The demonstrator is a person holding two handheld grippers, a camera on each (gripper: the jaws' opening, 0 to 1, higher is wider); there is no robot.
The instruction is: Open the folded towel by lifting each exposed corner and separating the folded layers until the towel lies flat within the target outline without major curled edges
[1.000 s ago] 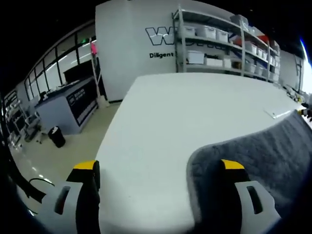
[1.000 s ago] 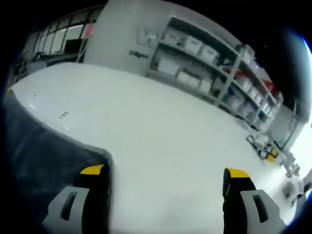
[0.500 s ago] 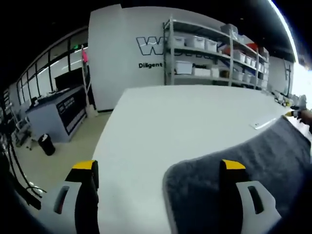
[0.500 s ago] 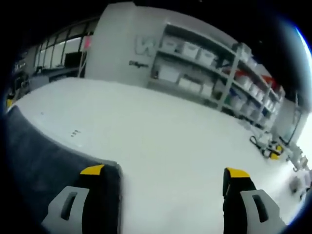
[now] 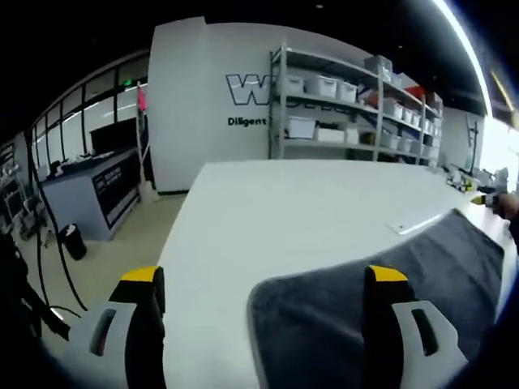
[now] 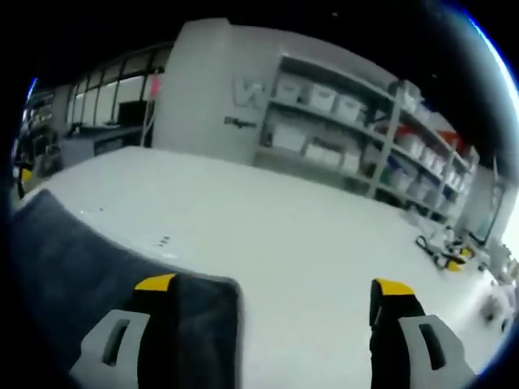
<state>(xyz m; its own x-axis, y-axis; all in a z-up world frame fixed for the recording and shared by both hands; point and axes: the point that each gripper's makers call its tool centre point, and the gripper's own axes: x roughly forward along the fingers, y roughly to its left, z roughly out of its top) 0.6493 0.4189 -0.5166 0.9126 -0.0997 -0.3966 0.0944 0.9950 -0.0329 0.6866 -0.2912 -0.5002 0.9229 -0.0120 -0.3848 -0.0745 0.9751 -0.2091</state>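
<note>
A dark grey towel [image 5: 381,284] lies spread on the white table [image 5: 268,211], its rounded near-left corner between my left gripper's jaws. My left gripper [image 5: 263,279] is open, its right jaw over the cloth and its left jaw beyond the table's edge. In the right gripper view the same towel [image 6: 89,275] lies at the lower left, its corner edge just right of my left jaw. My right gripper [image 6: 272,288] is open with bare table between the jaws. The other gripper's yellow tip [image 5: 480,198] peeks in at the far right of the left gripper view.
White tape marks [image 5: 418,224] lie on the table beside the towel's far edge. Small yellow-and-black objects [image 6: 444,255] sit at the table's far right. Shelving with white bins [image 5: 357,101] stands behind. A counter [image 5: 97,190] and a black bin [image 5: 71,241] stand on the floor at left.
Both views have shifted; the towel's corners now reach further in between the jaws of each gripper. The towel itself lies much as before.
</note>
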